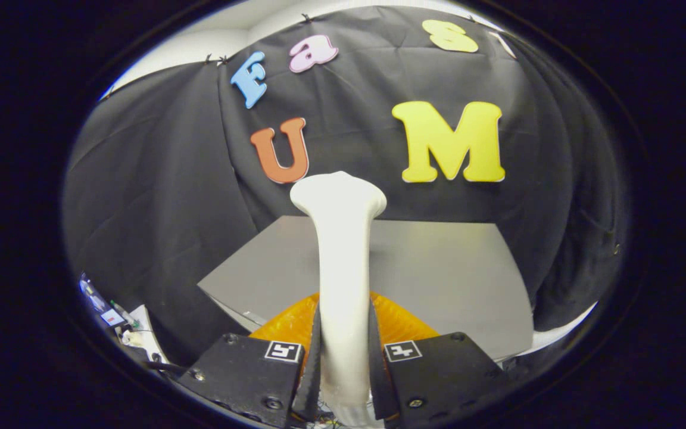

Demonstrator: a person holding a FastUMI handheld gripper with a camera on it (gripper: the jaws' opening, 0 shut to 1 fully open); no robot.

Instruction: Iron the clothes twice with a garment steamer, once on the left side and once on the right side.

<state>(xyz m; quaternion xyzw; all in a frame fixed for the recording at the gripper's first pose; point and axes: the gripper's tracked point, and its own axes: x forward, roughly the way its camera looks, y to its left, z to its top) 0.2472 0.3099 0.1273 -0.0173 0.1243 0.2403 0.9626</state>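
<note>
In the gripper view, the gripper [343, 363] has both fingers clamped on the white garment steamer [342, 262], which rises upright between them. The orange garment [399, 322] lies just beyond the fingers, near on the grey table [456, 268]. No brand writing is legible; each finger carries a square marker.

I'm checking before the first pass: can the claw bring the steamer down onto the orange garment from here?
Probably yes: the claw is shut on the steamer, and the orange garment lies on the table just past it.
</note>
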